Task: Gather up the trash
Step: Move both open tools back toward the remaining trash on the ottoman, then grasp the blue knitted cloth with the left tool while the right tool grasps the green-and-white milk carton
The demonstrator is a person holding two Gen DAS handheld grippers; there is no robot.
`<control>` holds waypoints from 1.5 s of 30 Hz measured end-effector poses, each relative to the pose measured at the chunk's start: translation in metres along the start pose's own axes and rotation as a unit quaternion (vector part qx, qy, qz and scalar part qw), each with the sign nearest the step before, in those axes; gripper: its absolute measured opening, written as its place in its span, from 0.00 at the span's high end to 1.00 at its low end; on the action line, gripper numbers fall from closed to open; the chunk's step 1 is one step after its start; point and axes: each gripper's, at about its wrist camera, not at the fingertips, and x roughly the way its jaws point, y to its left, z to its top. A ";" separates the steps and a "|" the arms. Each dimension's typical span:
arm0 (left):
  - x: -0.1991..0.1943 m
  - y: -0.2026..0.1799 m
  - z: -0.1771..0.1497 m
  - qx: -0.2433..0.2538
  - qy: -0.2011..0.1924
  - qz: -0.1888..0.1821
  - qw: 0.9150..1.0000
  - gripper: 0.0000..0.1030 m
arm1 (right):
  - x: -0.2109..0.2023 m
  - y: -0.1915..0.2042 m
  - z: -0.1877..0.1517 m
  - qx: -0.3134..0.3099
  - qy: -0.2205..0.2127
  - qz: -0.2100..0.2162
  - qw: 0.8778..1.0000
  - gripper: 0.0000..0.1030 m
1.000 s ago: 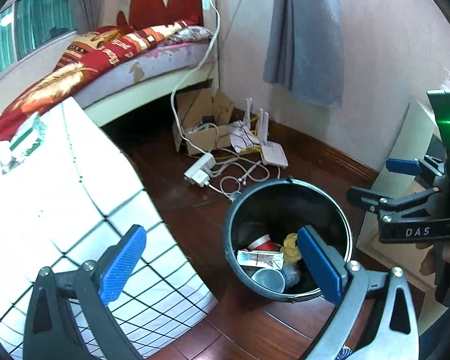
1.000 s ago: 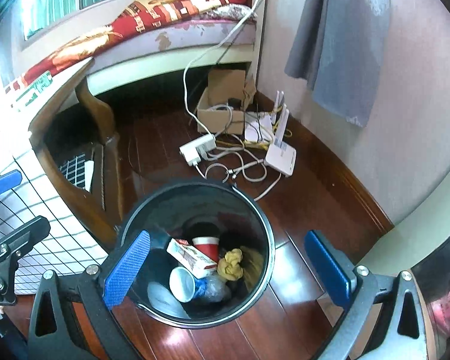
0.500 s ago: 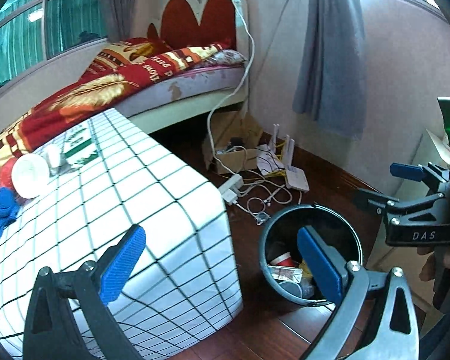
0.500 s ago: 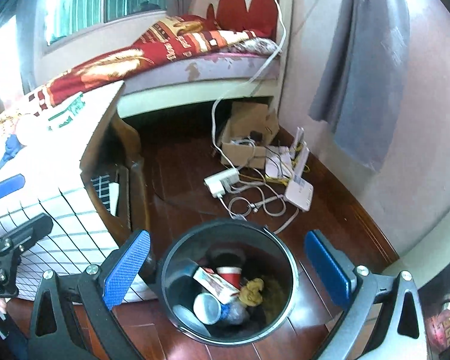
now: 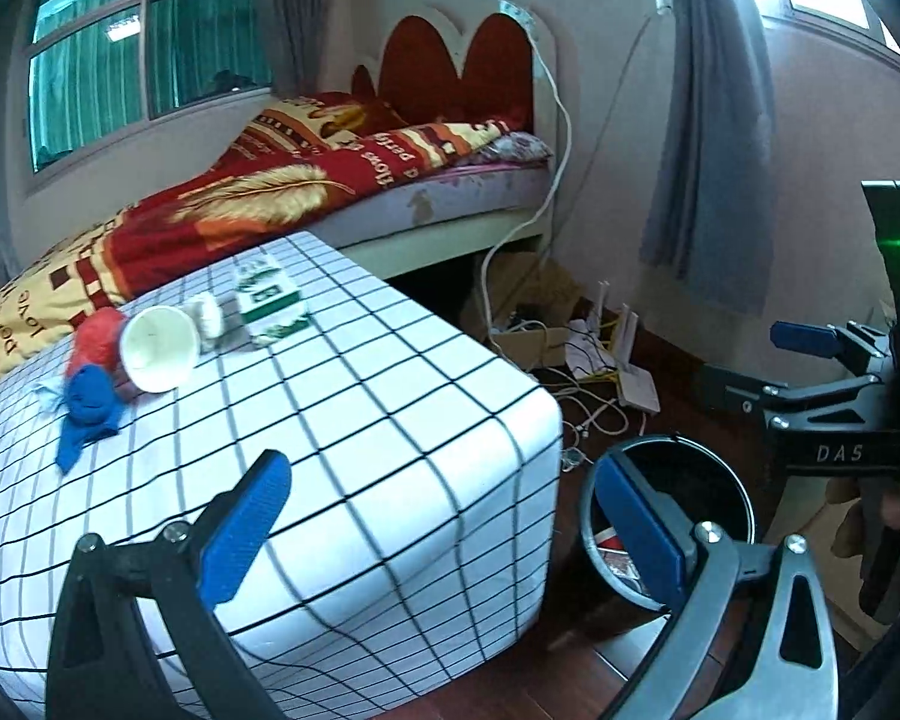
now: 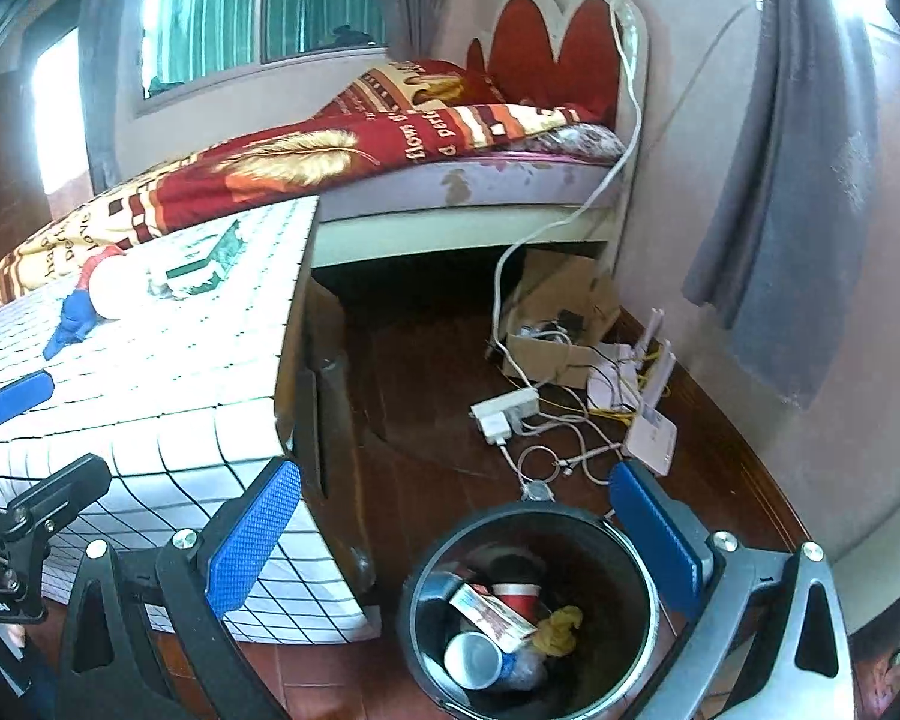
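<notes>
Both grippers lifted up and back from the bin (image 6: 531, 606) over the last second; bin shrank from centre of both views to the lower edge. Swung leftward too: tabletop (image 5: 342, 396) with its grid-pattern cloth now filled the middle of the left wrist view.

Left gripper (image 5: 444, 528): fingers wide apart, nothing between them. Right gripper (image 6: 468, 534): likewise spread wide, empty, hung above the bin's far rim.

Bin contents seen from the right wrist view: red cup (image 6: 515, 591), small carton (image 6: 491, 607), upturned white cup (image 6: 473, 660), yellow crumpled scrap (image 6: 561, 627). Judged as a finished drop, both hands freed.

Remaining trash, upper left of the left wrist view, on the tabletop's far side: paper cup (image 5: 159, 348) on its side, mouth toward camera; red wad (image 5: 96, 339) touching it on the left; blue crumpled piece (image 5: 87, 405) just below that; green-and-white box (image 5: 270, 300) to the right of the cup; small white scrap (image 5: 207, 312) between cup and box. All well apart from the fingers.

Judged mid-task: turn toward the tabletop begun, next pick not yet started. Cup or blue piece likely nearest reach for the left side.
</notes>
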 end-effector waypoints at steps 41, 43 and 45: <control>-0.011 0.241 -0.015 -0.127 0.020 0.121 0.984 0.22 | 0.073 0.207 0.094 -0.098 0.016 0.125 0.987 0.01; 0.002 0.245 -0.009 -0.129 0.024 0.118 0.984 0.22 | 0.086 0.210 0.101 -0.103 0.024 0.123 0.987 0.04; 0.012 0.248 -0.005 -0.131 0.025 0.114 0.985 0.22 | 0.101 0.213 0.110 -0.104 0.034 0.121 0.987 0.05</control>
